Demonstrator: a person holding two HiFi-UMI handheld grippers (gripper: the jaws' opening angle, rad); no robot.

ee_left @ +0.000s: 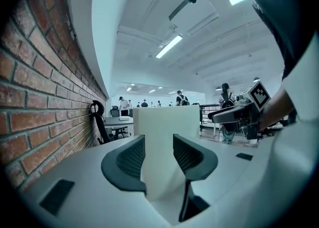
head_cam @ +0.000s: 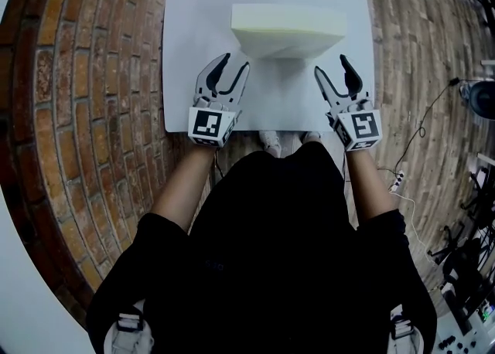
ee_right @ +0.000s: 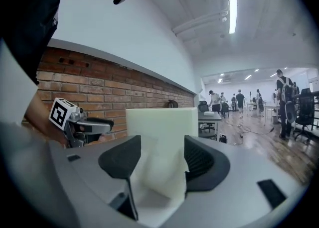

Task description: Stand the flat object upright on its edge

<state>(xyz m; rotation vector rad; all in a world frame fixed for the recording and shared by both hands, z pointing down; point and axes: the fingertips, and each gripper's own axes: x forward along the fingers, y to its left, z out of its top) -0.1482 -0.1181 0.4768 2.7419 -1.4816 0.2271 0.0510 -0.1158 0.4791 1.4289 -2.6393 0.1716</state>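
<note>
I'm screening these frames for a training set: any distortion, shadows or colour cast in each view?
Head view: fisheye bends the brick wall, the corners darken, and the foam block shows its near face in soft shade. Left gripper view: bluish cast, black corners, bright ceiling lights. Right gripper view: warmer tone, that wall bowed again, black corners.

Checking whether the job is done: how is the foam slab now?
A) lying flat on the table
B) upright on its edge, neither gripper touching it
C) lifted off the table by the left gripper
B: the slab stands on its edge on the table, with the left gripper and right gripper open and short of it.
</note>
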